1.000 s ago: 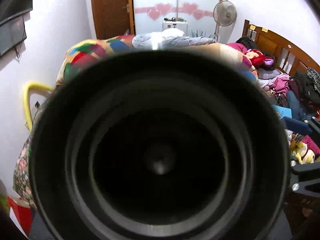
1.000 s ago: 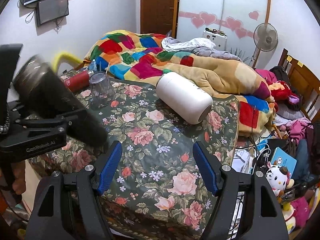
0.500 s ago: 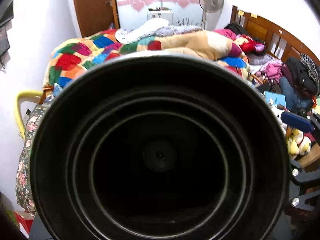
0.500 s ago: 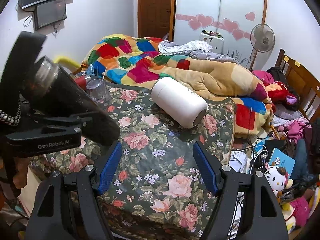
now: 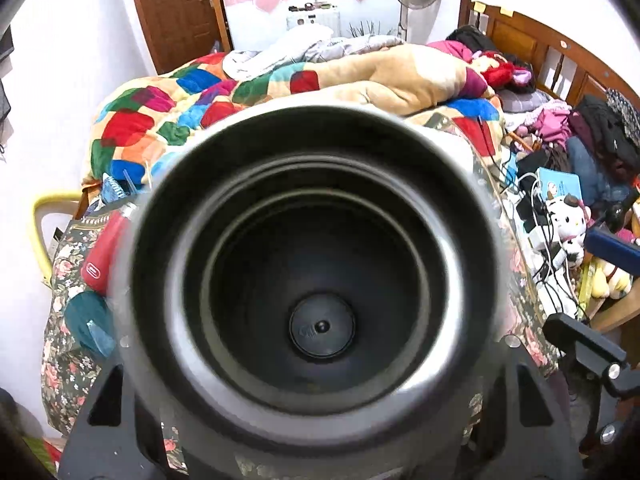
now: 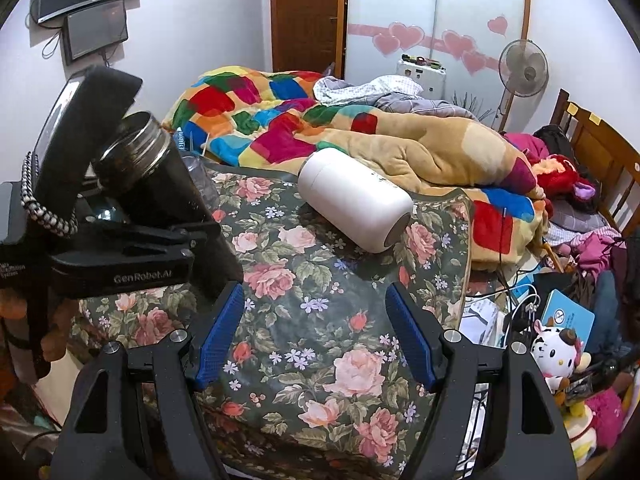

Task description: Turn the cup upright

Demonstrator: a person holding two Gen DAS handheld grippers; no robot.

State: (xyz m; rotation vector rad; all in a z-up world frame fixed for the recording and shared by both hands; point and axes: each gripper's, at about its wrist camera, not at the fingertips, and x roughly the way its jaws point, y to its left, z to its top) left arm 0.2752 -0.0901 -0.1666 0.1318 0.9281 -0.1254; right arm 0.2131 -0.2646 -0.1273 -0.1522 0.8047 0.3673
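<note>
My left gripper [image 6: 172, 240] is shut on a black cup [image 6: 160, 184] with a threaded metal rim. It holds the cup above the floral table [image 6: 320, 312], tilted, mouth up and to the left. In the left wrist view the cup's open mouth [image 5: 316, 280] fills the frame and hides the fingertips. My right gripper [image 6: 316, 340] is open and empty, blue pads apart, over the table's front part.
A white cylinder cup [image 6: 356, 200] lies on its side on the table's far side. A red bottle [image 5: 106, 252] and a clear glass [image 6: 200, 180] sit at the table's left. A patchwork quilt [image 6: 320, 128] lies behind; clutter and a plush toy [image 6: 556, 356] at right.
The left gripper has turned the black cup, raising its mouth end from pointing far left to up-left. The right gripper has stayed open and nearly still.
</note>
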